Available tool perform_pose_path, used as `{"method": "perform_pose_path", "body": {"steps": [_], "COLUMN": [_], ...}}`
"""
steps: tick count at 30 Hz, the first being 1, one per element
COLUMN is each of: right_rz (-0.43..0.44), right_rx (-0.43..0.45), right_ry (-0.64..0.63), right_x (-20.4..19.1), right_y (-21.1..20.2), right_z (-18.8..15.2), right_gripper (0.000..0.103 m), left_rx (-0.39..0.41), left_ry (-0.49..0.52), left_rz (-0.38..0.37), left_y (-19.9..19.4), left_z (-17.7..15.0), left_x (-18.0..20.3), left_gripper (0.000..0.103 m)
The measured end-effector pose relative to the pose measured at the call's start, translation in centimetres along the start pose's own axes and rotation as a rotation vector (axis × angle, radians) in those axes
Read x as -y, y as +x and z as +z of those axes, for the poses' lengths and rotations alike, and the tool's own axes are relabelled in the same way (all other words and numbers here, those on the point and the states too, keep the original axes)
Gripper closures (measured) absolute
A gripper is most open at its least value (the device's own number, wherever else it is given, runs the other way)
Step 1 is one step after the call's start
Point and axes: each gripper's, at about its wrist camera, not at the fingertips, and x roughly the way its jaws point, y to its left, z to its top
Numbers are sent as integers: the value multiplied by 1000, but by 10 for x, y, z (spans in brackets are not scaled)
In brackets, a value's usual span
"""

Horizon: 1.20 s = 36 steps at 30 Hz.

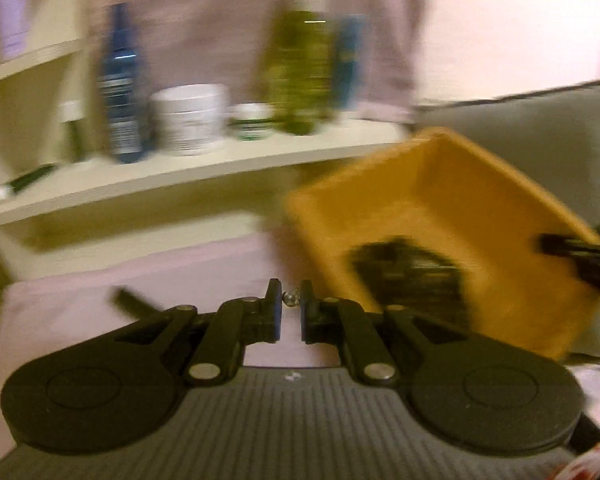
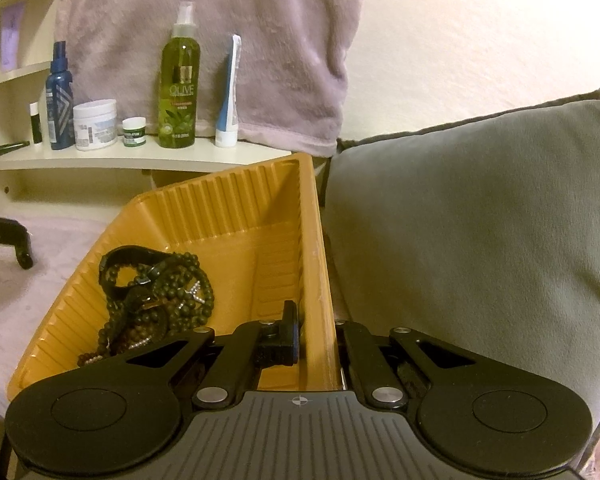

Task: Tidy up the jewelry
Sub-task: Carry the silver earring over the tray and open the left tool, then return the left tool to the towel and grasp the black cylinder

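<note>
From the left wrist, the left gripper (image 1: 291, 300) pinches a small silver bead piece (image 1: 292, 299) at its very tips, just beside the orange tray (image 1: 440, 184); so slight a hold could let it drop onto the pink cloth (image 1: 80, 312). From the right wrist, the right gripper (image 2: 318, 336) clamps the tray's right wall, tilting it against the grey cushion (image 2: 480, 220), so the bead pile (image 2: 156, 300) may slide, though the far half lies open.

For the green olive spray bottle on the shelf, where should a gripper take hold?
Grip the olive spray bottle across its straight cylindrical body, coming level from the front. It stands upright; the small green-labelled jar and toothpaste tube stand close on either side, and the towel hangs behind.
</note>
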Motion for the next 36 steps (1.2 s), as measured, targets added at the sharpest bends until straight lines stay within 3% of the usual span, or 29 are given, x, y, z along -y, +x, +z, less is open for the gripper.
{"method": "perform_pose_path", "body": {"steps": [7, 18, 23, 24, 25, 26, 32, 36], "right_rz": [5, 5, 6, 6, 6, 6, 6, 6], "right_rx": [4, 3, 3, 3, 3, 3, 3, 5], "right_ry": [5, 11, 13, 13, 13, 13, 11, 10], "right_x": [0, 1, 1, 1, 1, 1, 1, 1], "right_y": [-1, 0, 1, 1, 1, 1, 1, 1], "right_z": [0, 0, 0, 1, 0, 0, 0, 0], "right_gripper": [99, 99, 99, 99, 99, 99, 99, 99], "left_rx": [-8, -52, -57, -55, -51, -45, -3, 19], "left_ry": [60, 87, 74, 71, 66, 62, 29, -30], "left_rz": [-149, -194, -188, -188, -183, -182, -104, 6], "left_y": [1, 5, 8, 8, 7, 6, -2, -5], "left_z": [1, -10, -11, -11, -11, -11, -11, -12], "left_x": [53, 73, 70, 70, 69, 69, 53, 25], "left_gripper": [96, 96, 95, 87, 72, 70, 71, 70]}}
